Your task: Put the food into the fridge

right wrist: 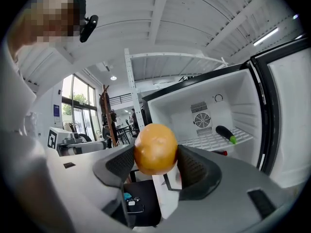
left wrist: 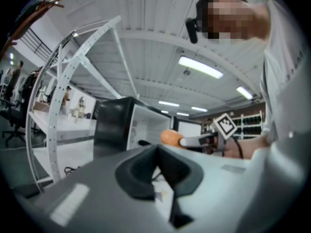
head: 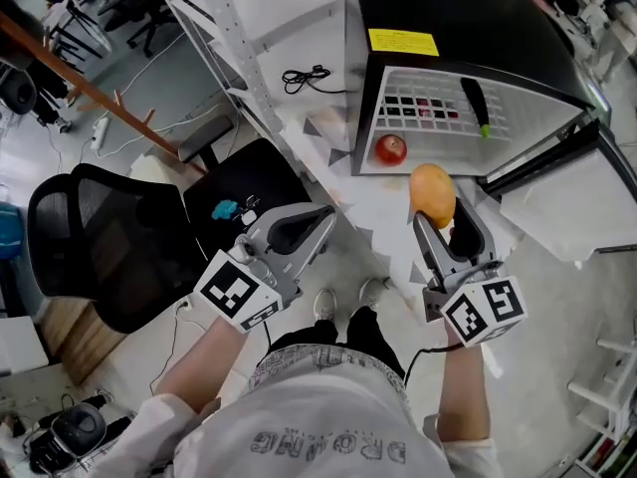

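While the right gripper (head: 443,223) clamps an orange fruit (head: 432,193) just short of the open fridge (head: 468,18) and the left gripper (head: 320,217) sits closed, empty, farther out, the carry step looks underway; next move likely needs a reach onto the fridge's wire shelf (head: 423,108).

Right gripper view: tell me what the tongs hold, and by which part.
The right tongs hold an orange fruit, pinched across its middle from both sides. The left tongs hold nothing.
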A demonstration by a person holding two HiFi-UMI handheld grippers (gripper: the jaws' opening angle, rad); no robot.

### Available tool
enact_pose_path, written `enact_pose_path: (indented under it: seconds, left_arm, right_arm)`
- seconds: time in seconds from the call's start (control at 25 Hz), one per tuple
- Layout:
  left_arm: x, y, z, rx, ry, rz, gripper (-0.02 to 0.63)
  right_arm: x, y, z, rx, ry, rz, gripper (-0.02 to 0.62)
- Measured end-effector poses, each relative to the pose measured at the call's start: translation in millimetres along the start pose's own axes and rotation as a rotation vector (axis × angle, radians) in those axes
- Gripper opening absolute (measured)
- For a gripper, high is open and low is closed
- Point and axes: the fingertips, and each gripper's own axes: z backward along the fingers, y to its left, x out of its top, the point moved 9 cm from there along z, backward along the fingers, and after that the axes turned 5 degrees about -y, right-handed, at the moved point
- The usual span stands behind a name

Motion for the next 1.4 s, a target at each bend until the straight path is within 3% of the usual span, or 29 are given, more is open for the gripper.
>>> enact_pose_path:
  seconds: [0.64, 1.4]
  left_arm:
    - [-9.9, 17.2, -53.3, 0.127, 0.064, 0.018, 0.006]
    - [-22.7, 29.1, -50.9, 0.235, 0.097, 0.034, 0.006]
  right_arm:
    - [9.3, -87.3, -73.8, 0.082, 0.051, -0.004, 0.279]
    - [-6.1, -123.8, -143.2, 0.094, 0.097, 0.069, 0.279]
